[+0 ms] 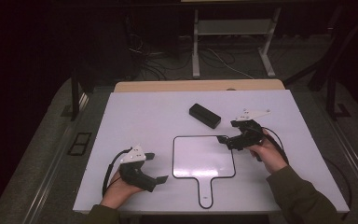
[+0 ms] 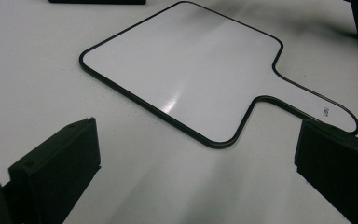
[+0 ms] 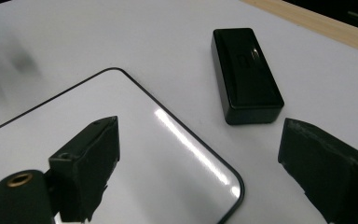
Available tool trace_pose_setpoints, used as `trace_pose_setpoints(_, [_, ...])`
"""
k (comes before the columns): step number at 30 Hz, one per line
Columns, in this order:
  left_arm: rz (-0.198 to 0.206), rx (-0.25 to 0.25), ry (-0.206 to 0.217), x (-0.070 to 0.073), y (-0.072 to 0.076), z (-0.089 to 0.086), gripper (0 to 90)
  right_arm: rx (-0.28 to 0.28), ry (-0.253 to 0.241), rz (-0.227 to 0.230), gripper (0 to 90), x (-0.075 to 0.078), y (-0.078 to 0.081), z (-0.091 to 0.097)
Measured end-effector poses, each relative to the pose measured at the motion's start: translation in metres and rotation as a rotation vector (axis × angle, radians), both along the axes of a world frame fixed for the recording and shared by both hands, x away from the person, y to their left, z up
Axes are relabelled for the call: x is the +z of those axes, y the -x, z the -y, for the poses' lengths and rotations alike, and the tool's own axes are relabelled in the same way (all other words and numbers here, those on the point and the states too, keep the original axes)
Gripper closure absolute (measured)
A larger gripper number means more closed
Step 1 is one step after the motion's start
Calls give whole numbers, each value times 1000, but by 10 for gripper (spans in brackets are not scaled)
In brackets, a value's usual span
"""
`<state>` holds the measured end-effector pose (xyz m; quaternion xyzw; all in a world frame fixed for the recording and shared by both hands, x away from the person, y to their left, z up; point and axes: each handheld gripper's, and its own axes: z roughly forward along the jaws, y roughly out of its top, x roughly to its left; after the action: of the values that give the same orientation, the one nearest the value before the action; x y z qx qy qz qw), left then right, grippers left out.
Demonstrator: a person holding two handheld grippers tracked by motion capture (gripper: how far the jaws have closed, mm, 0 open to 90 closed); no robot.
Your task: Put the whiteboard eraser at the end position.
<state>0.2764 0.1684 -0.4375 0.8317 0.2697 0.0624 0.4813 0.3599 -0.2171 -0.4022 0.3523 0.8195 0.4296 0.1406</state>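
Note:
A paddle-shaped whiteboard (image 1: 204,156) with a thin black rim lies flat at the middle of the white table (image 1: 135,116), its handle toward the near edge. Beyond its far right corner rests a black rectangular block (image 1: 204,115). My left gripper (image 1: 157,167) is open just left of the board, nothing between its jaws; its own view looks across the whiteboard (image 2: 186,70). My right gripper (image 1: 228,132) is open over the board's far right corner. In its view the block (image 3: 244,74) lies ahead and the whiteboard (image 3: 98,140) corner sits below the open right gripper (image 3: 205,163).
A wooden strip (image 1: 200,86) runs along the table's far edge. Behind it stand white frame legs (image 1: 196,46) and loose cables (image 1: 158,65) on the dark floor. Bare table surface stretches left of the board and toward the far left corner.

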Motion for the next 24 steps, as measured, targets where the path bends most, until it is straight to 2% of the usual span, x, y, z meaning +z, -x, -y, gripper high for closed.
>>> trace_pose_setpoints(5, [0, 1, -1, 0, 0, 0, 0, -15, -20, 0, 112, -4, 12, 12])
trace_pose_setpoints(15, [2, 8, 3, 1, 0, -1, 0, -23, 1, 12, 112, -15, 42, 31])
trace_pose_setpoints(24, [1, 9, 3, 1, 0, -1, 0, -52, -21, 17, 112, -24, 66, 53])
